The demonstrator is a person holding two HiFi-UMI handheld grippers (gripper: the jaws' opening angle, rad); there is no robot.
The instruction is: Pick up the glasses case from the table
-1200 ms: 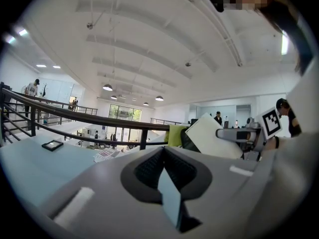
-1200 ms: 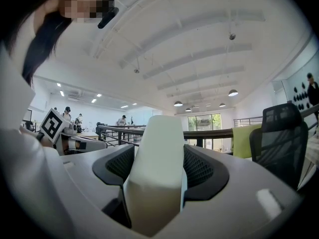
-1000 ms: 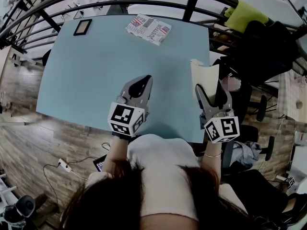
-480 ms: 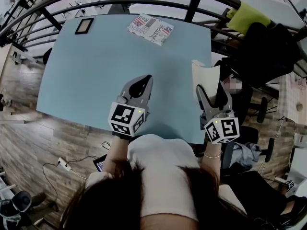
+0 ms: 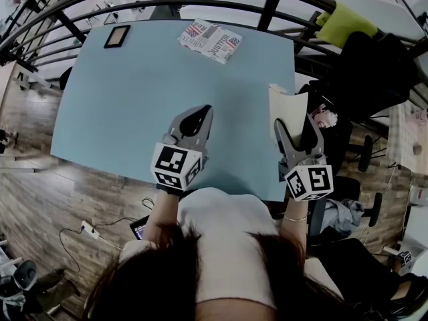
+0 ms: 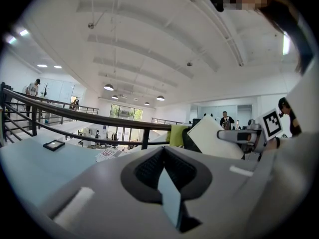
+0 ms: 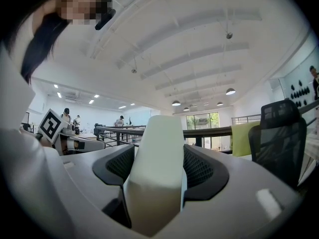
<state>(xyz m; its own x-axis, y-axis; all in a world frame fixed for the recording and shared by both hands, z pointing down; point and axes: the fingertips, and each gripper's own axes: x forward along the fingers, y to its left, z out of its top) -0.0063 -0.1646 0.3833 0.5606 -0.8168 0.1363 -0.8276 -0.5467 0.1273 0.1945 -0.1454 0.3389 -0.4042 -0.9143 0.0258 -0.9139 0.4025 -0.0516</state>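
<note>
Pinching cream rounded glasses case (image 5: 287, 105), right hand-held gripper (image 5: 294, 127) at blue counter's (image 5: 134, 99) right edge; grip firm, level. Left hand-held gripper (image 5: 202, 112) pressed together.

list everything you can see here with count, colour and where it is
rectangular table: 1, light blue, centre of the head view
small flat framed rectangle: 1, dark frame, table's far left corner
flat printed packet: 1, red, white and blue print, middle of the table's far edge
smooth hard glasses case: 1, cream white, off the table, upright between the right gripper's fingers
metal railing: 1, black, beyond the table
mesh office chair: 1, black, right of the table
yellow-green cloth: 1, beside the chair, far right
left gripper: 1, grey, fingers together, empty, over the table's near part
right gripper: 1, grey, fingers clamped on the case, by the table's right edge
</note>
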